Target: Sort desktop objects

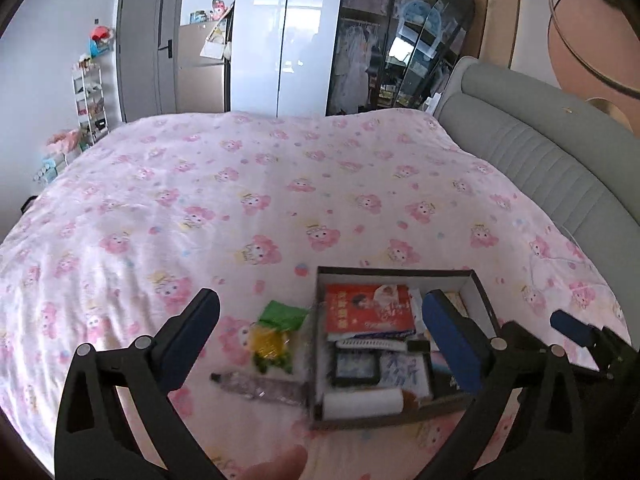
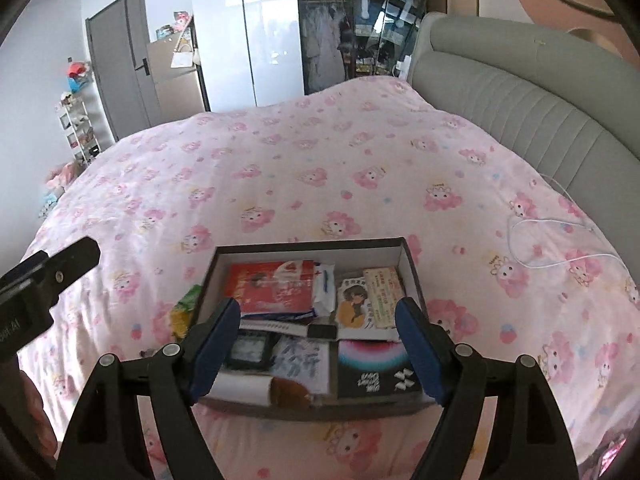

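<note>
Right, with left gripper (image 1: 320,340) and right gripper (image 2: 318,344) both spread empty, we should approach the green-and-yellow packet (image 1: 276,336) beside the box (image 1: 394,273) squarely.

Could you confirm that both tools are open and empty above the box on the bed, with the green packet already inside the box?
Not quite: the green packet is not inside the box; it lies on the bed cover just beside the box's left wall, as the left wrist view shows. The rest holds: the left tool and right tool are open and empty.
</note>
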